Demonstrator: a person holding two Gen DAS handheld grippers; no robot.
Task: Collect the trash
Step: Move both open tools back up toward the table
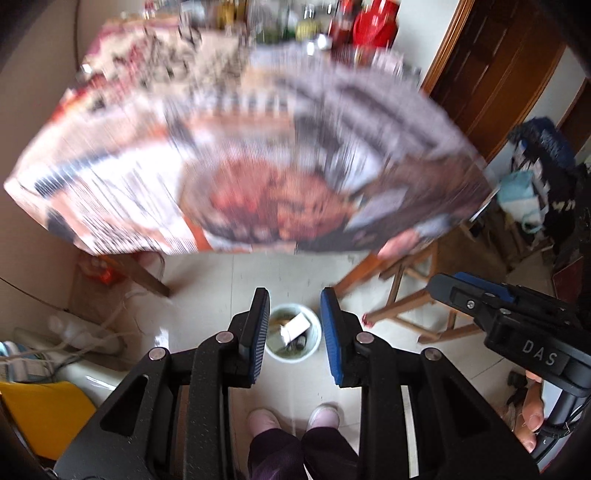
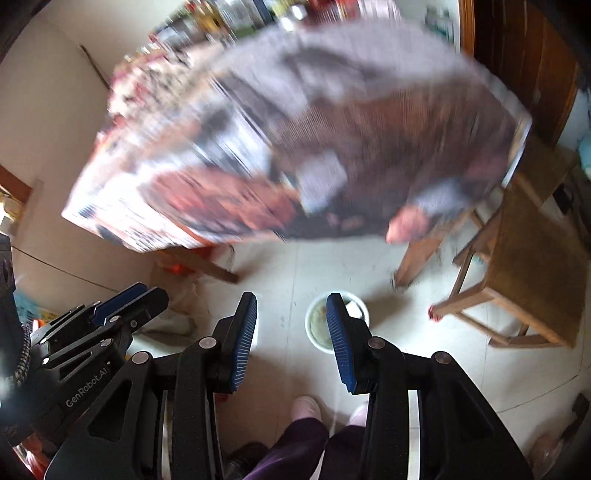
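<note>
Left wrist view looks steeply down past the left hand-held gripper (image 1: 293, 334), whose two blue-padded fingers stand apart with nothing between them; framed in the gap, on the pale tiled floor (image 1: 207, 280), sits a small white trash bucket (image 1: 293, 332) with a white scrap of paper and some darker bits lying inside it. Above it, filling the upper half of the frame, is the desk (image 1: 240, 147), covered in printed paper sheets with a food photograph; motion blur makes their text unreadable. Bottles and a red container (image 1: 375, 22) crowd the desk's far edge at the top. A wooden stool (image 1: 410, 295) stands at the right, beside a desk leg, with a dark wooden door (image 1: 495, 74) behind it at the upper right. At the lower left lie a yellow object (image 1: 40, 413) and a white power strip with cords (image 1: 92, 336). The person's two light slippers (image 1: 291, 417) and dark trousers show at the bottom centre. At the right edge the right hand-held gripper (image 1: 480, 295) enters the frame, its body lettered "DAS", with fingers of a hand (image 1: 532, 406) on its handle. In the right wrist view, the right hand-held gripper (image 2: 291, 339) likewise has its fingers apart and empty; its right finger overlaps the bucket (image 2: 321, 325) on the floor. The left hand-held gripper (image 2: 122, 302) sits at the lower left, marked "GenRobot.AI". The stool (image 2: 524, 266) stands at the right.
</note>
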